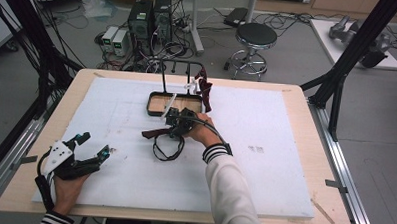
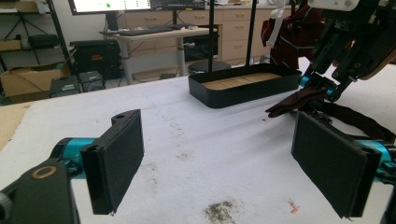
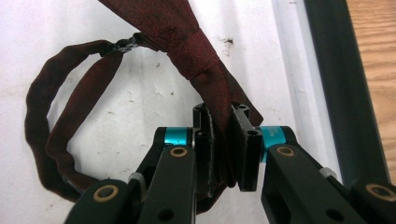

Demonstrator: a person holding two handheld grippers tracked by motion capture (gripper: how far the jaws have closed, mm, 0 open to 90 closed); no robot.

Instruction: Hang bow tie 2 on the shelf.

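A dark red bow tie [image 1: 150,134] lies on the white foam board [image 1: 264,169], its strap [image 1: 166,152] curled in a loop in front of it. My right gripper [image 1: 168,130] is shut on one wing of the bow tie [image 3: 184,44], and the cloth is pinched between the two pads in the right gripper view. The strap loop [image 3: 37,130] rests on the board to the left there. My left gripper [image 1: 96,143] rests at the board's near left, wide open with nothing between its pads [image 2: 116,158]. In its view the right gripper [image 2: 322,86] holds the bow tie [image 2: 294,103] low over the board.
A black tray [image 1: 156,110] with a wooden bottom sits just behind the right gripper. A thin black stand [image 1: 163,76] rises from it, and several dark red ties [image 1: 205,92] hang at its right end. A stool [image 1: 254,39] and computers [image 1: 149,20] stand beyond the table.
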